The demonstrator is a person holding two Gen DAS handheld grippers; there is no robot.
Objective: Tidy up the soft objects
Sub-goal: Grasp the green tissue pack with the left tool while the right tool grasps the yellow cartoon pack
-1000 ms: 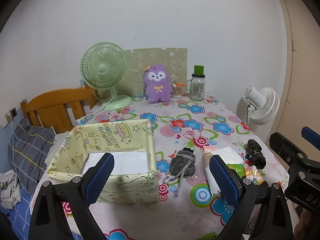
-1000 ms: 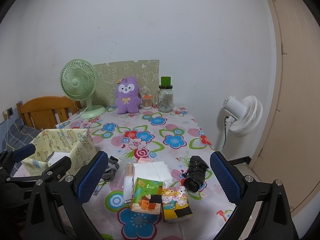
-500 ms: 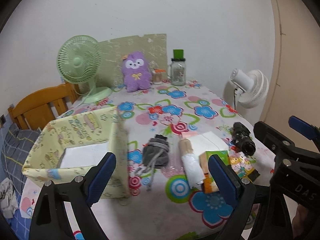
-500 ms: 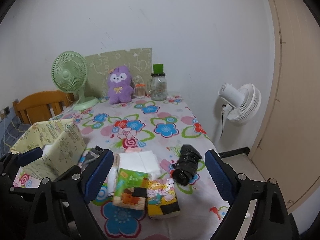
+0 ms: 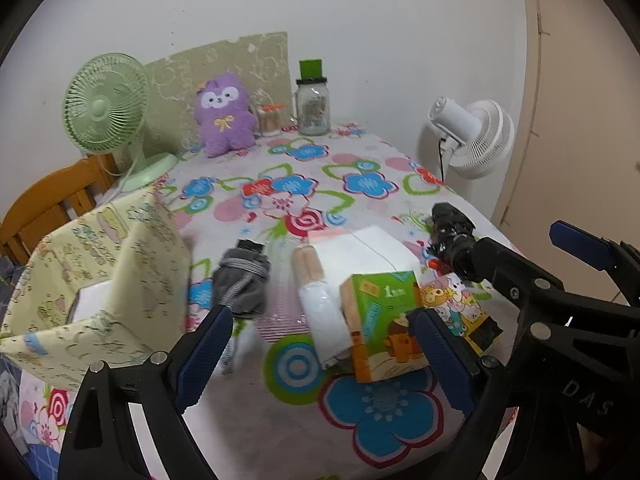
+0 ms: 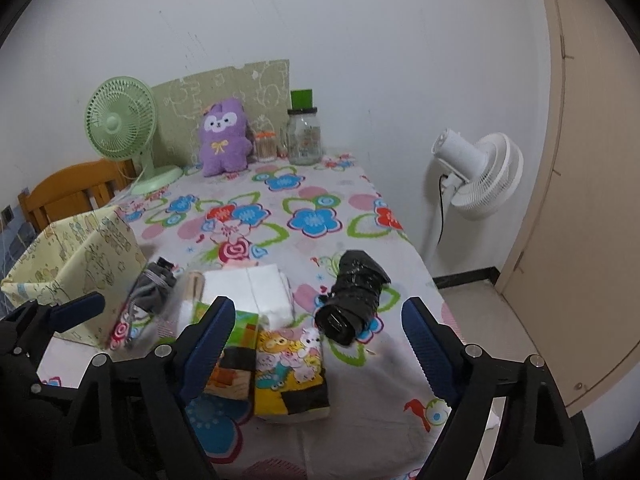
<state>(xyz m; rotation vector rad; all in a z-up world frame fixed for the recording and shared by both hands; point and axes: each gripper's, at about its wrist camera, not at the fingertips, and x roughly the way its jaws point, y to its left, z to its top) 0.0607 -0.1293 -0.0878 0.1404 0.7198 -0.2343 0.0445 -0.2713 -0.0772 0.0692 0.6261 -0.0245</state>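
- On the floral worktop [image 5: 280,420] there's a little pile of soft stuff near the front edge, and both grippers hang over it without touching anything.
- left gripper [image 5: 320,350]: jaws spread wide, nothing pinched. Between its fingers you can see the white roll [image 5: 324,320] and the green tissue pack [image 5: 380,320].
- right gripper [image 6: 316,340]: jaws are closing in but still wide apart, nothing pressed. The cartoon tissue pack [image 6: 292,368] lies in the gap between its fingers, and the black lens-like cylinder [image 6: 352,300] lies just beyond it.
- The grey drawstring pouch [image 5: 242,284] lies left of the pile, just beside the yellow fabric bin [image 5: 100,280], cord trailing toward the near edge.
- White folded cloth [image 5: 376,248] sits right behind the green pack, touching it, with a tan tube-shaped thing [image 5: 308,266] on its left running into the white roll.
- The bin's on the left edge of the worktop, open top, something white and flat inside [image 5: 90,300].
- Far end by the wall: purple plush [image 5: 224,116], green desk fan [image 5: 108,112] to its left, glass jar with green lid [image 5: 314,100] to its right, and a small orange-capped jar [image 5: 270,120] in between.
- Off the worktop: white standing fan [image 6: 476,176] on the right, wooden chair [image 6: 72,192] on the left.
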